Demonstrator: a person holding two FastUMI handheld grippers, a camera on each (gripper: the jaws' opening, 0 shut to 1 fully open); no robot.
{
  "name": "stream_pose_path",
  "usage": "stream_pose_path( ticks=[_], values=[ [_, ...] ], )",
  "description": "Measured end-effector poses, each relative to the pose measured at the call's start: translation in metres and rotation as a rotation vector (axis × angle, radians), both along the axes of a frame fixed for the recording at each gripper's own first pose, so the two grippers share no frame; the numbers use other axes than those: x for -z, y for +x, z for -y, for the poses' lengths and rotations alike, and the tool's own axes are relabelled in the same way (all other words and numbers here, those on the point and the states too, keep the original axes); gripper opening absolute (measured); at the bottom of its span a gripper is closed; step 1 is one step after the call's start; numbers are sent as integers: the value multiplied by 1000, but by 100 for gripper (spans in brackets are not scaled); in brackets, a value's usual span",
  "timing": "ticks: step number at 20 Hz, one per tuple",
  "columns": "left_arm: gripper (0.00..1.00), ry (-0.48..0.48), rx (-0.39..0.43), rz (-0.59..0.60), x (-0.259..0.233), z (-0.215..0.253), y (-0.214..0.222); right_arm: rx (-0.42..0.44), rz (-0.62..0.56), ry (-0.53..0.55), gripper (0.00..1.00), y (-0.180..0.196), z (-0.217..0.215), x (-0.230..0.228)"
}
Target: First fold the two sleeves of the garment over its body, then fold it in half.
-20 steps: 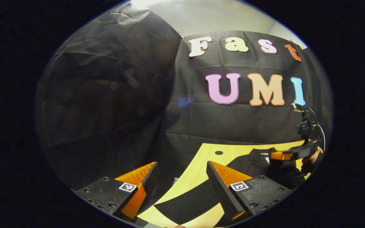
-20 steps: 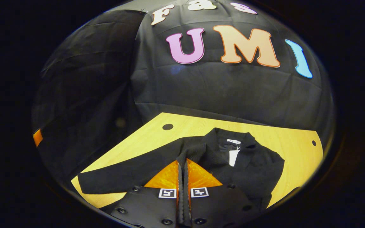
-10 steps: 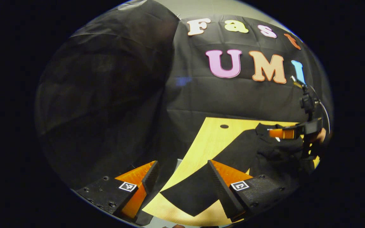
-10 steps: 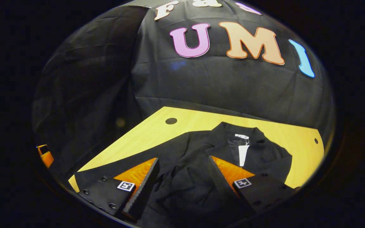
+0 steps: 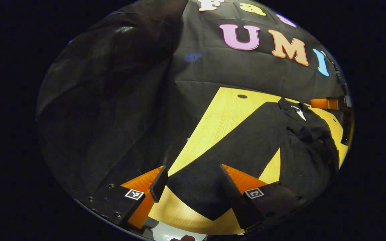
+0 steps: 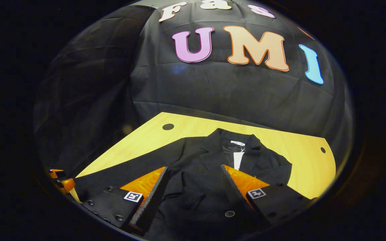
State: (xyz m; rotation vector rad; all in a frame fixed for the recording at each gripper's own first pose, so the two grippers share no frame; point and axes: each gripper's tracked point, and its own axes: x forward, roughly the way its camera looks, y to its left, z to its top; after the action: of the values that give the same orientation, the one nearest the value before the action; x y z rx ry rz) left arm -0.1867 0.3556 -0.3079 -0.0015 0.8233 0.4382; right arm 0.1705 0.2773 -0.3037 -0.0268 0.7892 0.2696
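Garment [image 5: 300, 140], a black jacket, lies flat on a yellow wooden table [image 5: 219, 117]. In the left gripper view, 1 long sleeve [image 5: 226, 157] stretches out from the body toward the near table edge. The left gripper [image 5: 193, 182] hovers over the cuff end of that sleeve, its 2 fingers spread apart with cloth showing between them, not pinching it. The other gripper shows at the far right edge, near the collar. In the right gripper view, the right gripper [image 6: 194, 182] hangs above the jacket's body [image 6: 196, 197], fingers wide apart. A white tag [image 6: 237, 160] sits inside the collar, and a round button [image 6: 229, 214] shows near the bottom.
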Motion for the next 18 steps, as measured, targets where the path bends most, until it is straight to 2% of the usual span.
stream_pose_path(
  ticks=[1,2,3,4,8,9,11,13,15,18],
  values=[
    [93,-13,-6,-16,6,0,-4,3,-3,-7,93,-1,3,0],
    [93,-28,-12,-32,13,1,-8,6,-6,-14,97,-4,6,0],
    [93,-43,-20,-50,18,2,-15,9,-7,-17,94,-5,8,-2],
    [94,-53,-25,-61,23,2,-19,14,-7,-20,98,-6,10,-2],
    [93,-73,-33,-100,36,8,-27,23,7,-32,98,-11,19,-9],
    [95,-58,-26,-75,31,7,-23,26,13,-32,100,-11,21,-12],
    [95,-59,-46,-67,31,7,-23,35,16,-28,94,-14,26,-13],
    [94,-58,-54,-54,31,10,-22,46,19,-25,97,-18,34,-16],
    [83,-68,-29,-48,34,22,-17,57,16,-11,96,-22,42,-17],
    [20,-22,-15,-71,35,31,-13,69,9,11,96,-32,55,-23]
  ],
)
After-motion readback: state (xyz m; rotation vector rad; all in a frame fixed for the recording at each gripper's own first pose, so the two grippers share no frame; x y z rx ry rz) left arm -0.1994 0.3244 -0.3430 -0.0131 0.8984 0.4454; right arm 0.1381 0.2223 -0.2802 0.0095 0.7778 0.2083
